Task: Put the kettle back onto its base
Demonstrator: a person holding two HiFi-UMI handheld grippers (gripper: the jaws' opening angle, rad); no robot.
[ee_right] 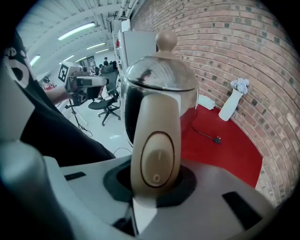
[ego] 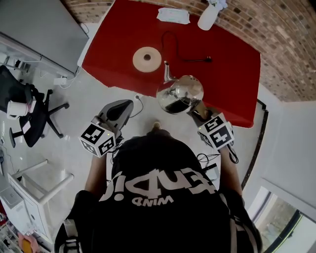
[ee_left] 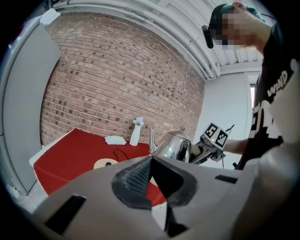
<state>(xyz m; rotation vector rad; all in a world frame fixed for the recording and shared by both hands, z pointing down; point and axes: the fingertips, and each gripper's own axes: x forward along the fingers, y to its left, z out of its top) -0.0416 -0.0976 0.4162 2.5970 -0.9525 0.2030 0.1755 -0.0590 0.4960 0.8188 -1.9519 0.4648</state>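
Note:
A shiny steel kettle (ego: 180, 93) with a beige handle (ee_right: 154, 145) hangs in the air over the near edge of the red table (ego: 232, 74). My right gripper (ego: 198, 110) is shut on that handle, jaws on either side of it (ee_right: 154, 185). The round beige base (ego: 146, 58) lies flat on the table beyond and to the left of the kettle, its black cord ending in a plug (ego: 209, 60). My left gripper (ego: 124, 106) is over the floor, left of the kettle, its pads (ee_left: 140, 176) meeting with nothing between them.
A white vase (ego: 209, 15) and a white cloth (ego: 173, 16) stand at the table's far side by the brick wall (ego: 276, 44). A black office chair (ego: 29, 113) and white furniture (ego: 34, 188) are on the floor to the left.

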